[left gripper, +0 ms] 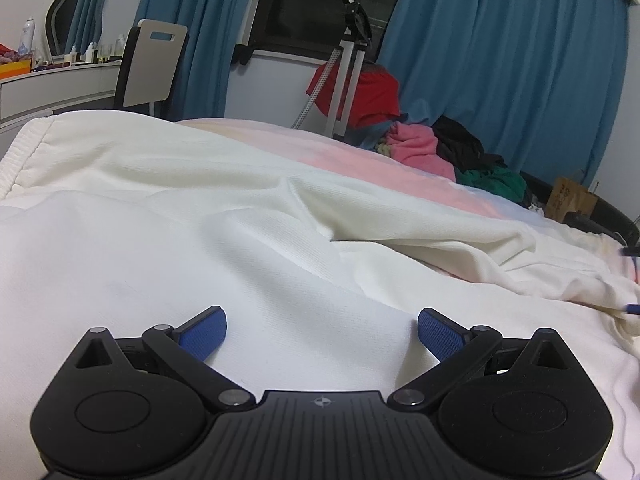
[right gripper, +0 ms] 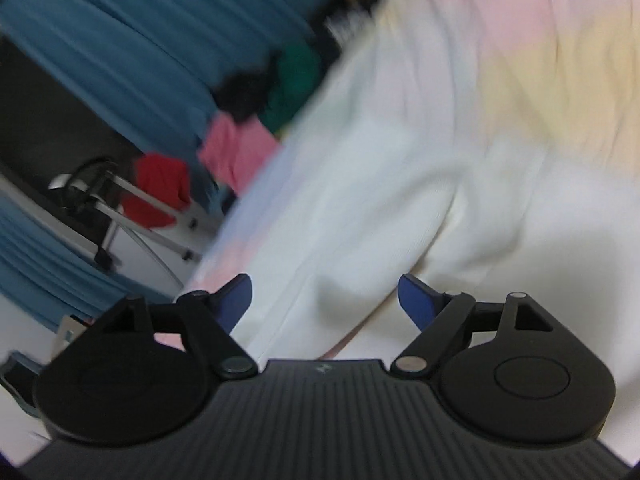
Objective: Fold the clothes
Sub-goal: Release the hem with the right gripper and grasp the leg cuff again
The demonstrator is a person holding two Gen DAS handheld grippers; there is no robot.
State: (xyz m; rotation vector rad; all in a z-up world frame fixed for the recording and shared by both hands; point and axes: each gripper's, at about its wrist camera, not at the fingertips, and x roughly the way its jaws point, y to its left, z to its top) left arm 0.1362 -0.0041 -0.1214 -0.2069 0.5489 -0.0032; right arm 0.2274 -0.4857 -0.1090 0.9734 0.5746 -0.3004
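Observation:
A white garment (left gripper: 168, 216) with an elastic waistband at the far left lies spread and creased on a bed with a pastel pink sheet (left gripper: 360, 156). My left gripper (left gripper: 322, 330) is open and empty, low over the garment. In the blurred, tilted right wrist view the same white garment (right gripper: 400, 200) lies under my right gripper (right gripper: 324, 300), which is open and empty, just above a seam or edge of the fabric.
A pile of clothes, pink (left gripper: 416, 146), black and green, lies at the bed's far side beside a red garment (left gripper: 368, 96) on a tripod stand. Blue curtains (left gripper: 500, 60) hang behind. A chair (left gripper: 152, 68) and a cluttered dresser (left gripper: 52, 76) stand at the left.

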